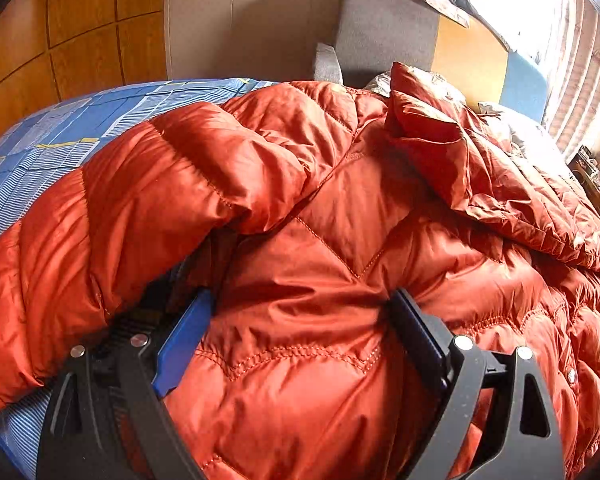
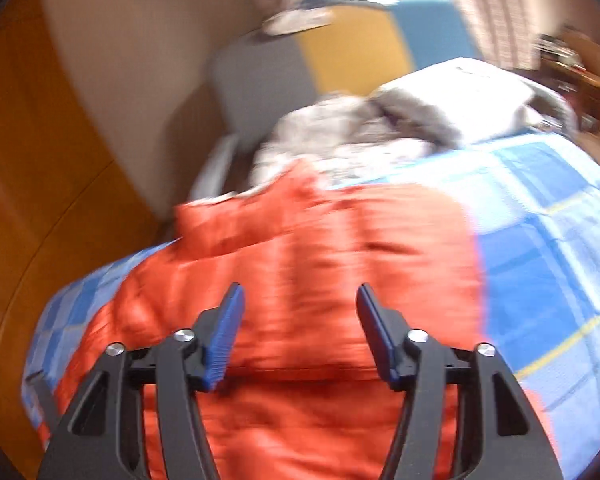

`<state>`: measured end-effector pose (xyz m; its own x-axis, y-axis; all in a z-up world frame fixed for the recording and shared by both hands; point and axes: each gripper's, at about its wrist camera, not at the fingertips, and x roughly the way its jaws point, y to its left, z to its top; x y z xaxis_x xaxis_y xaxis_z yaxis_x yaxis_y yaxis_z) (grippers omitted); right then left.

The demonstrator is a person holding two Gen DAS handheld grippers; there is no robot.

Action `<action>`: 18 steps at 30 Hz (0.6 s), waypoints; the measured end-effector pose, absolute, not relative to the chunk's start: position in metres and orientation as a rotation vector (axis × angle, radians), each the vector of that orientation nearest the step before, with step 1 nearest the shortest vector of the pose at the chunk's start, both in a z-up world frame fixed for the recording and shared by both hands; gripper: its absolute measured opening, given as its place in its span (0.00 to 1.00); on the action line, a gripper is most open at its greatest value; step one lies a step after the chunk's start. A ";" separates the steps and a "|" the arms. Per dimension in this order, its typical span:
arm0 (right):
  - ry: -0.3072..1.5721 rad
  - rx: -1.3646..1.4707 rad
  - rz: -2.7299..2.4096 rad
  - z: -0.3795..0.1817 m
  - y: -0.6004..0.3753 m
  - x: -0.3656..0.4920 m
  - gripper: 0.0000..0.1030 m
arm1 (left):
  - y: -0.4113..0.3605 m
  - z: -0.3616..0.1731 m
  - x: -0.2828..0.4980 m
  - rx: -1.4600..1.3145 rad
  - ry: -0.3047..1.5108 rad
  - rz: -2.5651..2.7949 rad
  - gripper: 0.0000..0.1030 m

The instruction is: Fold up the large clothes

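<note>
Orange down jacket (image 1: 320, 220) spread across bed (image 1: 32, 160), blue checked sheet showing on both sides; one sleeve (image 1: 148, 200) folded over the body, hood (image 1: 440, 140) flopped near the far end.

Risks, as judged: slick, puffy shell likely to spring back and undo any fold; thick quilting may slip out of a shallow pinch; sleeve could slide off the body if the panel beneath is dragged.

Left gripper (image 1: 300, 316) low, pressed into the hem region, fingers spread wide with a bulge of fabric between them, not clamped. Right gripper (image 2: 300, 304) above the jacket, fingers spread, empty; view blurred, contact not determinable.
</note>
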<state>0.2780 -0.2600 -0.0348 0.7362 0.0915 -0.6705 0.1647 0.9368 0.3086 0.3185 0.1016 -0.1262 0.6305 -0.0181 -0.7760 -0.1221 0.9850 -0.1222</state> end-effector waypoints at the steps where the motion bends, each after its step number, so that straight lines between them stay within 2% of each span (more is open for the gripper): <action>1: 0.752 0.372 -0.076 -0.039 -0.272 0.278 0.48 | 0.102 -0.126 0.319 -0.167 0.888 0.061 0.87; 5: 0.802 0.358 -0.162 -0.064 -0.296 0.291 0.40 | 0.102 -0.126 0.319 -0.166 0.889 0.061 0.87; 16: 0.902 0.191 -0.183 -0.123 -0.283 0.313 0.40 | 0.105 -0.125 0.317 -0.175 0.889 0.059 0.87; 18: 0.910 0.149 -0.196 -0.125 -0.279 0.315 0.40 | 0.109 -0.115 0.309 -0.213 0.863 0.042 0.79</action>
